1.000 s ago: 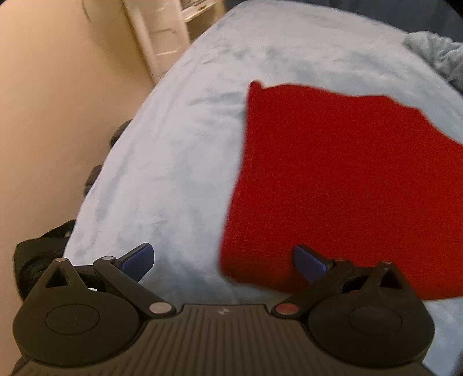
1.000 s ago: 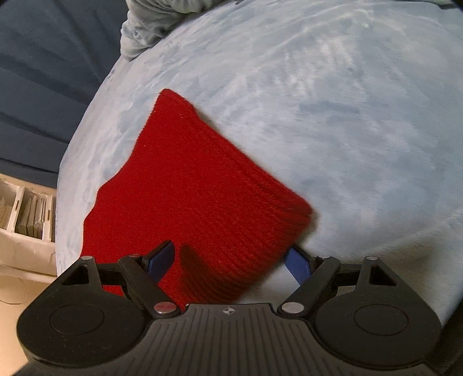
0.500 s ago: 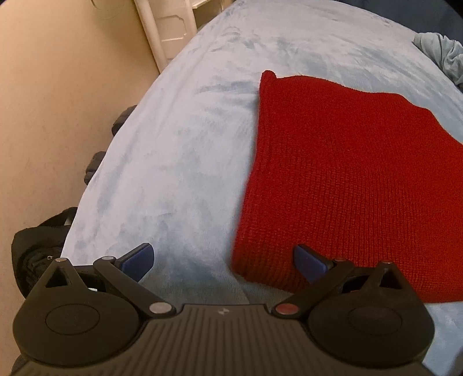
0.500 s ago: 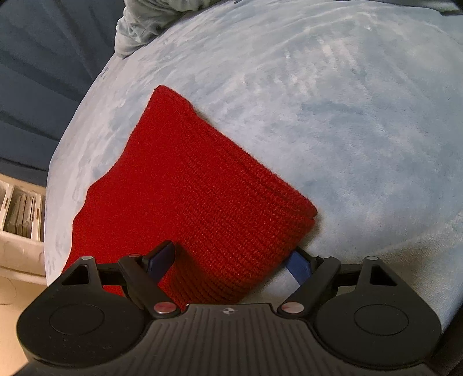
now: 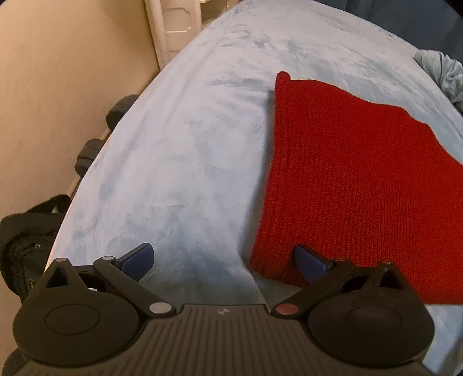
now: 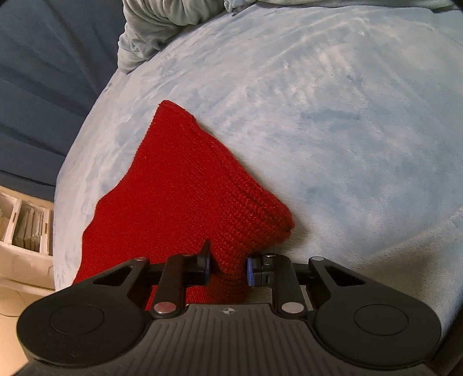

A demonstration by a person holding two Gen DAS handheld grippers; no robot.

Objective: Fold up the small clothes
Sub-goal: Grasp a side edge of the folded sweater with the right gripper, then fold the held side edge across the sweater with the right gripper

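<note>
Newly pinched: bunched red ribbed knit point(image 6: 185, 202).

Your right claw point(image 6: 227, 270) is black with blue pads, and ahead of it the knit cloth point(image 6: 185, 199) is solid red with a ribbed weave. Beneath it, the bed cover point(image 6: 332, 130) is mottled pale blue; far ahead lies a grey-blue garment point(image 6: 156, 26).

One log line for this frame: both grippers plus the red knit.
left gripper: open, at near corner | right gripper: closing, pinching near edge | red knit: flat on blue blanket
</note>
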